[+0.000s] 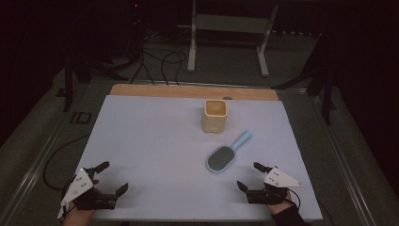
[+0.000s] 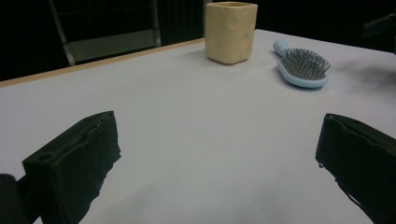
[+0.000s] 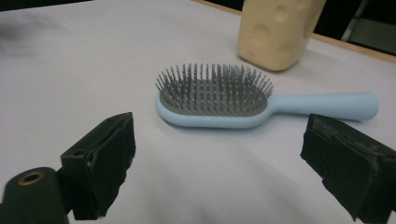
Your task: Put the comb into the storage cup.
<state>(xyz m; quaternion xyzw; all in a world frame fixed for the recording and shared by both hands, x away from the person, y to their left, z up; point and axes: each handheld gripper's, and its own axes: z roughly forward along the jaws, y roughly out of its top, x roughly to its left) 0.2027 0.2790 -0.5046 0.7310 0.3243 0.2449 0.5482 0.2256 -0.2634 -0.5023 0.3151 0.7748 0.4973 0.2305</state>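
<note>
Far left in the high view, the left gripper (image 1: 113,177) sits at the near left corner of the white table top (image 1: 150,141), jaws spread wide with nothing between them. Its own view backs that up: just bare white surface between the two black jaws, and loads of open room ahead, all the way to the wooden strip (image 1: 155,90) along the far edge.

Middle-ish, the yellow cup (image 1: 215,116) stands upright toward the far side. The gripper views show something the overhead one doesn't: the cup has round dimples in its walls, kind of like cheese. From above you get the open mouth instead.

Just in front of the cup and a bit right lies the light blue hairbrush (image 1: 227,153), bristles up, handle pointing away toward the far right, head toward the near side. It's near the cup but not touching it.

Far right, the right gripper (image 1: 249,175) rests by the near edge, jaws also wide open and holding nothing. Its view puts the brush (image 3: 219,100) right ahead, lying crosswise, with a clear strip of table between.
</note>
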